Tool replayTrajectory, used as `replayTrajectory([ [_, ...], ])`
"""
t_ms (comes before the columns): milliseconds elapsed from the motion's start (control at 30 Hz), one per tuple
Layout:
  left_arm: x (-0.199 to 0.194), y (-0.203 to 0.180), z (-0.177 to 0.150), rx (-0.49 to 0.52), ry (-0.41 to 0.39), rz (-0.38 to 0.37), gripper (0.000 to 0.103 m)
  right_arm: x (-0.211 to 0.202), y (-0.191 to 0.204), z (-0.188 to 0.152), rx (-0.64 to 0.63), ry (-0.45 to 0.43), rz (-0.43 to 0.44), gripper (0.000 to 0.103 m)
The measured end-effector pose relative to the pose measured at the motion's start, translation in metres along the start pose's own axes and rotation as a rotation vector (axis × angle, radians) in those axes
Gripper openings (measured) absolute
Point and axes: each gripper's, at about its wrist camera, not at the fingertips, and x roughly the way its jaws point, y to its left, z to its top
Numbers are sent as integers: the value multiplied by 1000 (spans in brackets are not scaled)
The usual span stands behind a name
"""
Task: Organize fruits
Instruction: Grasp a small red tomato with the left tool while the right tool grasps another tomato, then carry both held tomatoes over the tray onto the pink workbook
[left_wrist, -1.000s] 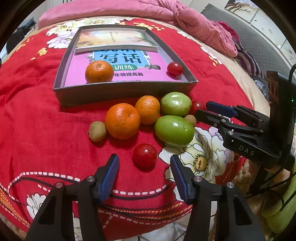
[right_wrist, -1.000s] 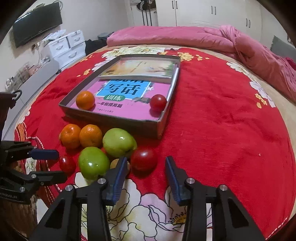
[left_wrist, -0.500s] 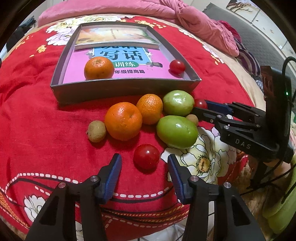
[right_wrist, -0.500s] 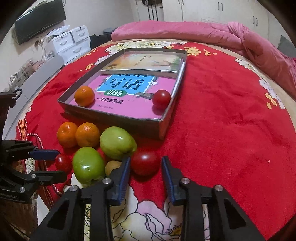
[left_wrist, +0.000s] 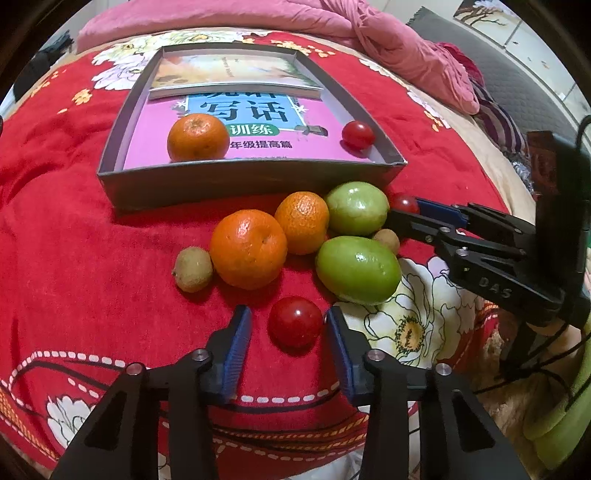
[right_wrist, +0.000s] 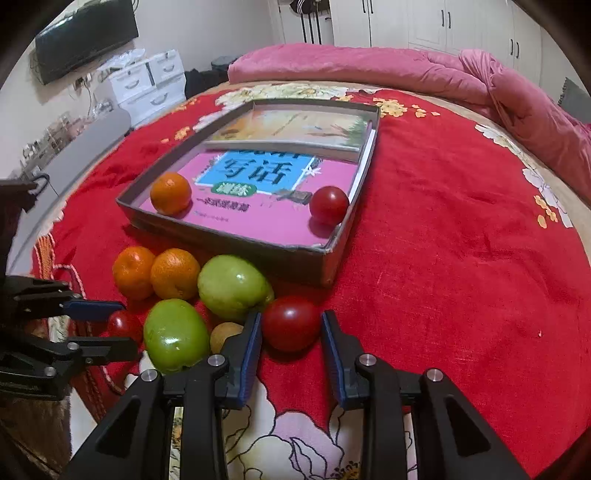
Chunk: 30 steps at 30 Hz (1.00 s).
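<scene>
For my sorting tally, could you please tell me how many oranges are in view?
3 oranges: one inside the box at its near left, two side by side on the red blanket in front of it.

A: What's in the box (left_wrist: 243, 182) we see?
B: Two books, w/ an orange (left_wrist: 198, 137) left & a tomato (left_wrist: 357, 135) right on the front one.
A: And before it?
B: Fruit cluster; one kiwi (left_wrist: 192, 269) leftmost, one tomato (left_wrist: 294, 327) nearest us.

The red blanket (left_wrist: 74, 258) looks plush and matt. The tomatoes (left_wrist: 294, 322) and green fruits (left_wrist: 357, 270) are glossy and smooth; the oranges (left_wrist: 248, 249) are dimpled. The grey box (left_wrist: 236, 181) looks like matt cardboard.
</scene>
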Motion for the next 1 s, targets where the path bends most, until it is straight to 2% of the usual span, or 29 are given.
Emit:
replayTrajectory([
  [300,5,3,1,-10,-1,-10,29,-15,0,0,24,-57,14,33],
  [600,-9,3,-1,-21,-24,-16,29,-26,6,-1,39,-100,39,33],
  [767,-29,2,3,-25,-72,-18,29,-35,5,1,82,-129,79,33],
  [1000,-52,2,10,-19,-131,-3,29,-53,17,5,64,-197,84,33],
])
